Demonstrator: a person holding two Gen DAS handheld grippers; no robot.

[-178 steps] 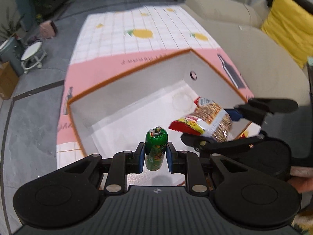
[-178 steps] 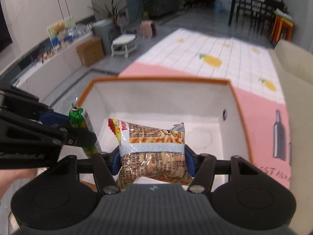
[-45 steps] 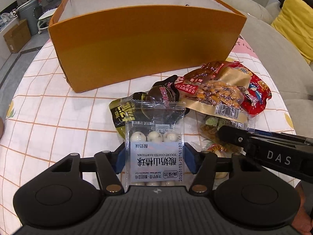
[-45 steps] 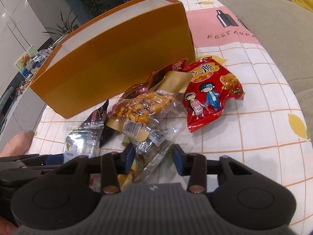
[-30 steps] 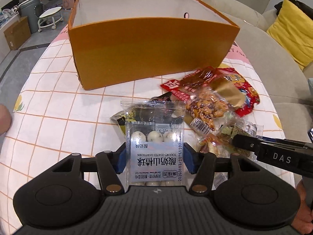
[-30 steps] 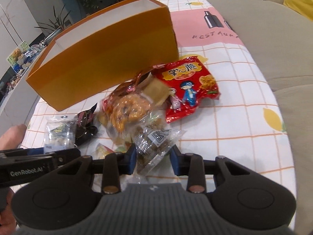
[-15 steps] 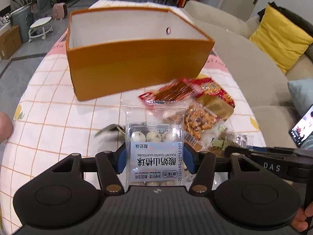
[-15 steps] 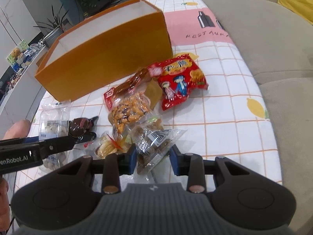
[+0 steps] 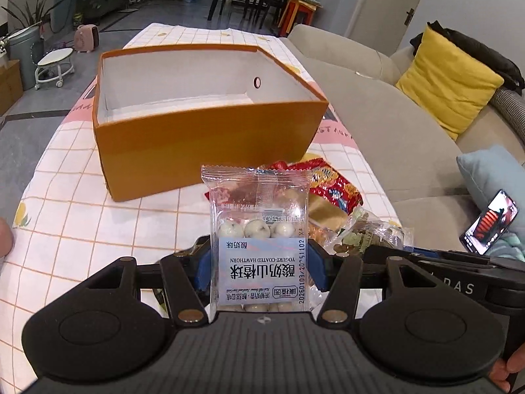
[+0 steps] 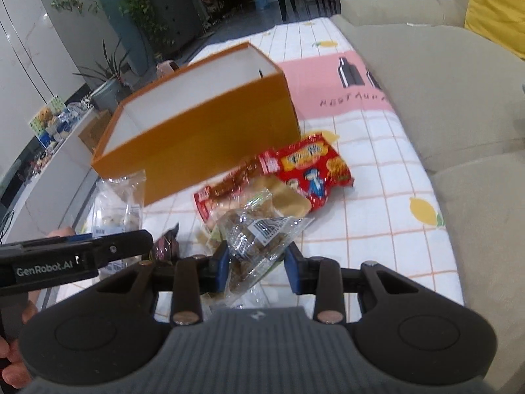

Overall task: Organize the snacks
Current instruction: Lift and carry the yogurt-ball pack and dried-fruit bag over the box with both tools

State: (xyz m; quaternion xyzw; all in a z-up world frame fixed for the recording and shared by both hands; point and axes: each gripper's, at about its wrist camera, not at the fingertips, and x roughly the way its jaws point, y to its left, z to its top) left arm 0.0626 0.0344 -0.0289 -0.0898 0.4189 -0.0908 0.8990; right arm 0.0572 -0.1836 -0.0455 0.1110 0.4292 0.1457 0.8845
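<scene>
Your left gripper (image 9: 261, 271) is clamped on the clear hawthorn-ball packet (image 9: 259, 236), held upright above the tablecloth (image 9: 85, 216). Your right gripper (image 10: 257, 267) pinches a clear bag of brown snacks (image 10: 259, 234), its jaws closed partway against it. Just ahead of both grippers the remaining packets lie in a heap, the red snack bag (image 10: 311, 170) farthest right. Beyond the heap stands the open orange box (image 9: 203, 138).

Dim indoor light, fisheye-warped, blurry
</scene>
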